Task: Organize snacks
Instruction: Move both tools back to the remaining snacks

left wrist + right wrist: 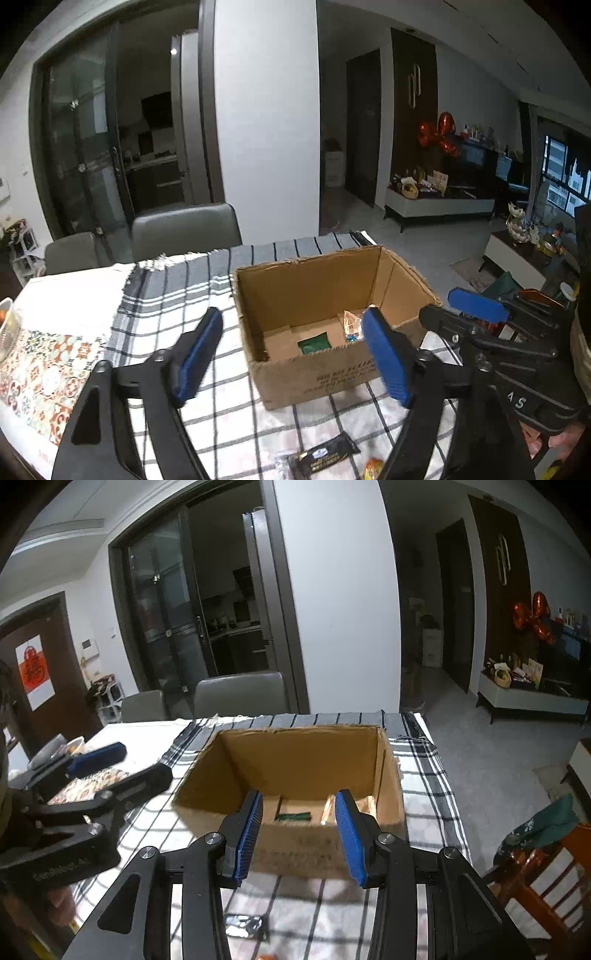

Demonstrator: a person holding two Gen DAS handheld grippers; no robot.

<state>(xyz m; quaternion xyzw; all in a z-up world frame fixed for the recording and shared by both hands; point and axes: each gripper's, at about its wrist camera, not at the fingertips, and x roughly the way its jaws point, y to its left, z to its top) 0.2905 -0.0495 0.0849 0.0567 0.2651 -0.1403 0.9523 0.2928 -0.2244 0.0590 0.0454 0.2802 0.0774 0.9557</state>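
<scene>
Your left hand-held gripper (291, 358) is wide and empty, and your right hand-held gripper (299, 836) is narrower and empty too. The black shiny snack packet (321, 456) lies on the checked desk cloth (207, 295) right under you. Grab too fast and you may bump the brown cardboard box (332, 321) beyond, where a green packet (314, 345) sits.

Left gripper (291, 358): jaws spread wide, nothing between the blue pads (386, 360), pointing forward and downward. Right gripper (299, 836): jaws partly apart, likewise empty, pitched downward at a similar angle. Each gripper lies just beside the other, roughly parallel. A hand (554, 441) grips the right gripper's body from below.
</scene>
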